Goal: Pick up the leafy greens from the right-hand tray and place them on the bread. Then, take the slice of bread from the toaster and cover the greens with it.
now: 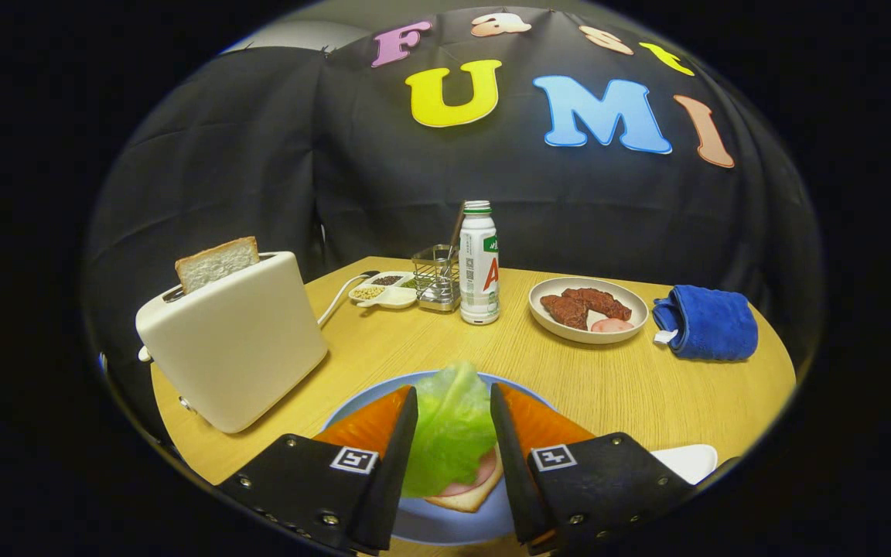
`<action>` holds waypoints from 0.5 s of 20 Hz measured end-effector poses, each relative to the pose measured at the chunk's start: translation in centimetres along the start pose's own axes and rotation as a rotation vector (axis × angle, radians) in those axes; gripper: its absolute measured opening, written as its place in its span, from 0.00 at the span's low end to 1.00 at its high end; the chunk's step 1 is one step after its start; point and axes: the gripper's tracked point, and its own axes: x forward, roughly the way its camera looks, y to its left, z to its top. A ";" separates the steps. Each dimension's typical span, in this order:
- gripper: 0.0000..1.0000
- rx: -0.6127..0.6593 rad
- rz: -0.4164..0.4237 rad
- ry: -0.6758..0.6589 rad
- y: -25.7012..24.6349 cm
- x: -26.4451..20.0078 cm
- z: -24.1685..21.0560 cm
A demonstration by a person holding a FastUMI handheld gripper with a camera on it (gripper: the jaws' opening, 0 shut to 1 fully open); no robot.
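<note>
Green lettuce sits btwn fingers of gripper, both fingers pressing its sides, over bread on blue plate. Toast upright in toaster.

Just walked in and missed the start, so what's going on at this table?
A sandwich is being built. The hand-held gripper has its fingers on either side of a lettuce leaf over the bread and ham on a blue plate; whether they press it is unclear. The top bread slice sits in the toaster beyond the fingers.
</note>
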 end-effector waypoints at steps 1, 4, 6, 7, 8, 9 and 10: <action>0.58 0.003 0.004 -0.002 0.2 0.0 0.0; 0.64 0.005 0.014 -0.006 0.7 -0.4 0.3; 0.64 -0.002 0.014 -0.018 1.0 -0.7 0.6; 0.64 -0.006 0.016 -0.025 1.2 -0.7 0.8; 0.64 -0.011 0.016 -0.032 1.4 -0.8 1.0; 0.64 -0.014 0.012 -0.042 1.6 -1.0 1.4; 0.64 -0.015 0.005 -0.053 1.7 -1.2 1.7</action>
